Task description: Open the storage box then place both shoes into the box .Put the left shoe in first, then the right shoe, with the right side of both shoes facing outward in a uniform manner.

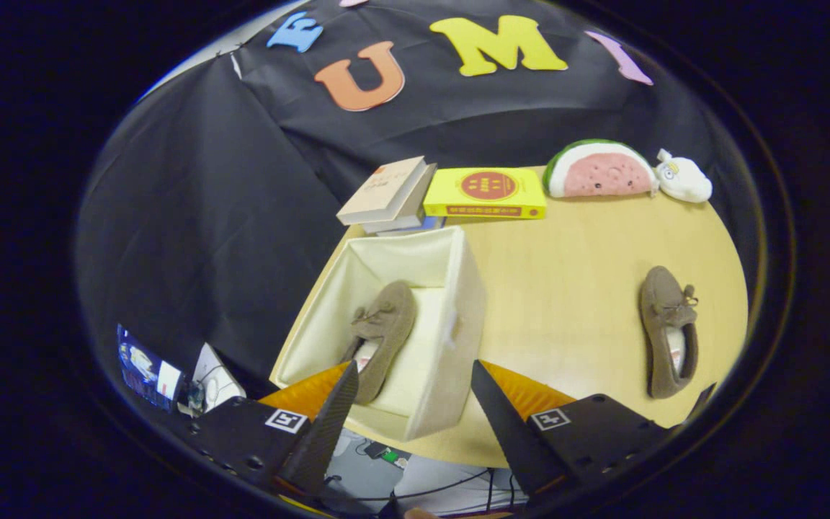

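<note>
A cream fabric storage box [458, 317] stands open on the wooden table, just ahead of my fingers. One brown loafer [380, 337] lies inside it, toe pointing away from me, its heel near my left fingertip. The second brown loafer [667, 328] lies on the table well to the right of the box, toe also pointing away. My gripper [415, 378] hovers above the box's near edge, open, with nothing between its fingers.
Beyond the box lie a stack of books [390, 193] and a yellow book [485, 193]. A watermelon plush [599, 171] and a small white plush [685, 180] sit at the table's far right. The table's near edge [458, 450] runs just under my fingers, with cables below.
</note>
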`<control>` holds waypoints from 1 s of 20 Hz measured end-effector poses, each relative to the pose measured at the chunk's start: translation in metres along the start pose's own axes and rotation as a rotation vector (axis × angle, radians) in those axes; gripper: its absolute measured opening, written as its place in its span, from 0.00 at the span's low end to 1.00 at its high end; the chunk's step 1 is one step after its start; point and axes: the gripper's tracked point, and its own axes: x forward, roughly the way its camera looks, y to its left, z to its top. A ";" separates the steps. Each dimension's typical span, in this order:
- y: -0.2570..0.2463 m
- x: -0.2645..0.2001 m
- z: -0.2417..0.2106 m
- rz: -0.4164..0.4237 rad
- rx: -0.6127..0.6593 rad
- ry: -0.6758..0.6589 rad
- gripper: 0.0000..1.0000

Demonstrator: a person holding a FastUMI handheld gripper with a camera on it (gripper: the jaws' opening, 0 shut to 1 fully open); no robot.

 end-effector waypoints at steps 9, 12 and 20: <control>-0.161 -0.037 -0.001 -0.236 0.025 0.031 0.96; -0.211 -0.038 -0.012 -0.279 0.078 0.057 0.96; -0.315 -0.041 -0.026 -0.398 0.091 0.116 0.96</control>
